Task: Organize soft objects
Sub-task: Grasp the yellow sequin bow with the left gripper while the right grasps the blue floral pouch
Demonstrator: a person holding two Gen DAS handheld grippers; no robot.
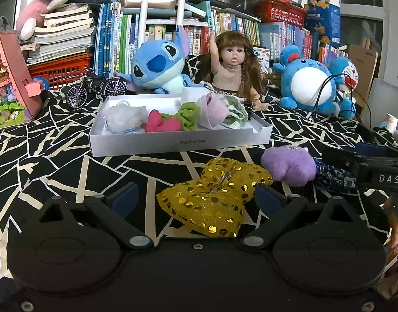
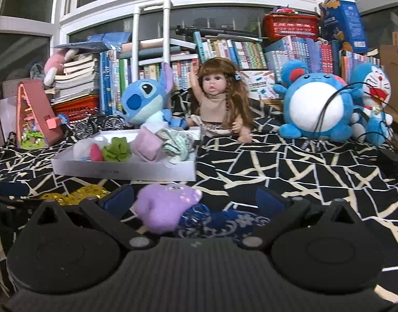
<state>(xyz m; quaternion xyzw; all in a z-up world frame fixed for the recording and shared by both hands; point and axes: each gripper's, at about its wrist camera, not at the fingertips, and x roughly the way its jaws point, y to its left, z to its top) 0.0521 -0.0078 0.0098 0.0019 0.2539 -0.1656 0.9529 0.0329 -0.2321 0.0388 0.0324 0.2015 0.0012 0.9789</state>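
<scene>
Left wrist view has the left gripper (image 1: 196, 195) sitting low over the black-and-cream patterned table (image 1: 56, 156), jaws spread wide with the gold sequin bow (image 1: 214, 197) lying between them, not pinched. At about 2 o'clock from the bow is the purple plush (image 1: 290, 166), resting partly on a dark blue patterned cloth (image 1: 334, 179), and the right gripper (image 1: 376, 166) comes in from 3 o'clock.

Over on the right wrist view, the right gripper (image 2: 193, 197) is wide open too, with the purple plush (image 2: 165, 208) and blue cloth (image 2: 225, 221) sitting between its fingers, nothing clamped. The bow (image 2: 71, 193) peeks out at 9 o'clock.

Up at 12 o'clock sits the white box (image 1: 173, 140), already holding a white fluffy piece (image 1: 126, 117), a pink piece (image 1: 162, 124), a green scrunchie (image 1: 191, 115), a pale pink cloth (image 1: 214, 109) and a green-white cloth (image 1: 235, 114). Behind it are a Stitch plush (image 1: 157, 65), a doll (image 1: 232, 67) and a round blue plush (image 1: 305, 78).
</scene>
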